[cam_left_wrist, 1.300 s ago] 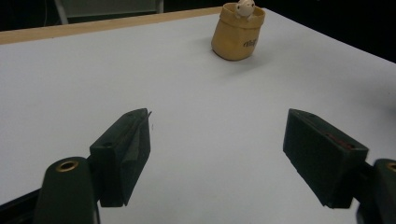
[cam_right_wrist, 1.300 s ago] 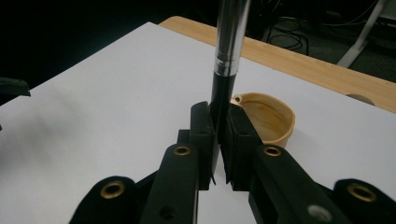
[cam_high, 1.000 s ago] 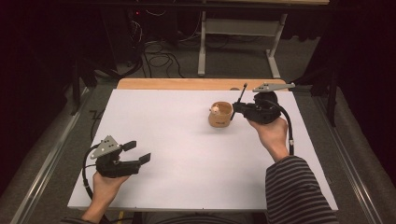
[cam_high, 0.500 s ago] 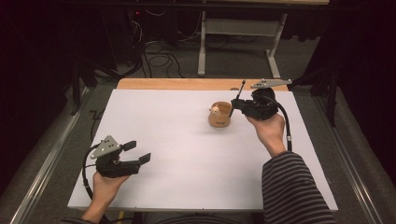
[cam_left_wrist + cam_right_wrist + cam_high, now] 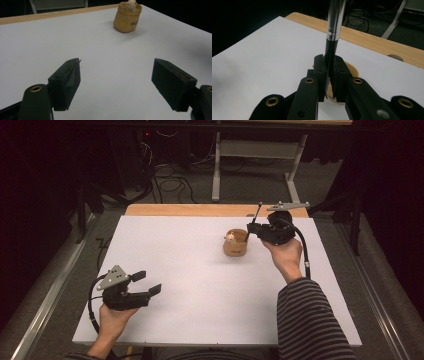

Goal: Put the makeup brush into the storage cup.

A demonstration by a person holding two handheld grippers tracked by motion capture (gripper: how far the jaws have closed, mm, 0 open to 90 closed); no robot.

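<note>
Now | right gripper (image 5: 248, 234) holds pen (image 5: 334, 30) | over cup (image 5: 235, 243)

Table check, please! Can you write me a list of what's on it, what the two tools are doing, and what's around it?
Surface: white board, wooden strip along the far edge.
Job's things: tan cup with a small pale figure inside; pen, upright above the cup.
Clutter: nothing seen.
Tools: right tool shut on the pen; left tool open, holding nothing.
Cables: one trails from each tool.
Surroundings: dark floor, tangled wires, grey stand legs.
</note>
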